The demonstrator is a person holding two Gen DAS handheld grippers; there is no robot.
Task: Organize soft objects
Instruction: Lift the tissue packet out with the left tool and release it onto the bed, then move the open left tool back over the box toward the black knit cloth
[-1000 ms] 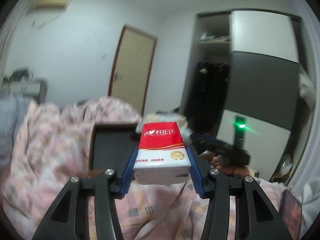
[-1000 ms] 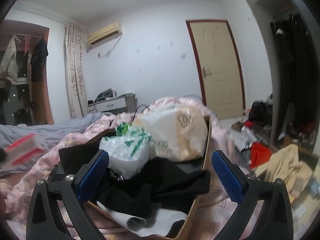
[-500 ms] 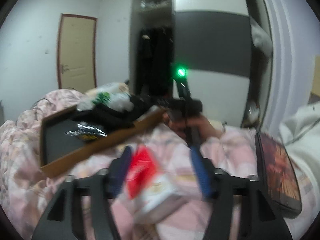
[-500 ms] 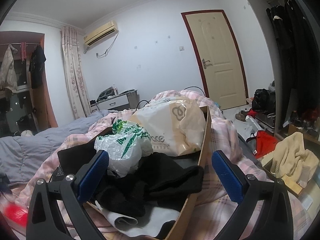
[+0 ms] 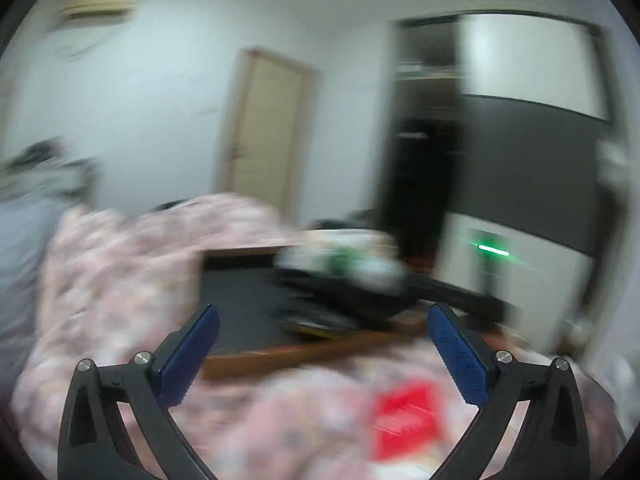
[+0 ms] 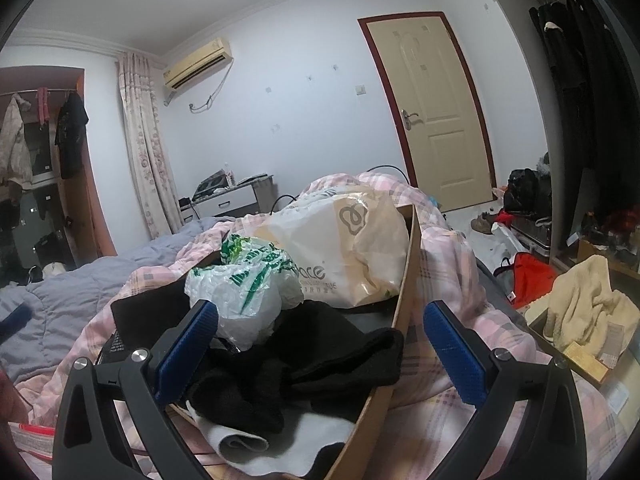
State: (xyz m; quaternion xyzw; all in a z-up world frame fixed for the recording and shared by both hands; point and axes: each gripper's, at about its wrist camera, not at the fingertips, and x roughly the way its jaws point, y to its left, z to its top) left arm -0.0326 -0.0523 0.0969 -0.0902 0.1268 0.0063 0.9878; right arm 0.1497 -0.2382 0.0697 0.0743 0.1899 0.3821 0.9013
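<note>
My left gripper [image 5: 324, 312] is open, its jaws still opening, with nothing between the pads. The red and white tissue pack [image 5: 404, 420] lies loose on the pink checked blanket [image 5: 120, 280] below it, blurred; it also shows at the edge of the right wrist view as the tissue pack [image 6: 30, 436]. Beyond stands the cardboard box [image 5: 320, 350]. My right gripper [image 6: 320, 308] hangs open over that cardboard box [image 6: 406, 280], holding nothing. Inside are a black garment [image 6: 320, 364], a white cloth [image 6: 280, 436], a green-printed plastic bag [image 6: 248, 280] and a beige bag [image 6: 352, 240].
A grey quilt [image 6: 72, 300] covers the bed's left side. A yellowish towel [image 6: 580, 300] lies on a low surface at the right, with a red bag [image 6: 532, 276] and clutter on the floor. A door [image 6: 432, 120] and a dark wardrobe [image 6: 580, 100] stand behind.
The left gripper opened and let go of the tissue pack, which now lies on the blanket. The left view swung about. The right gripper stayed open and nearly still.
</note>
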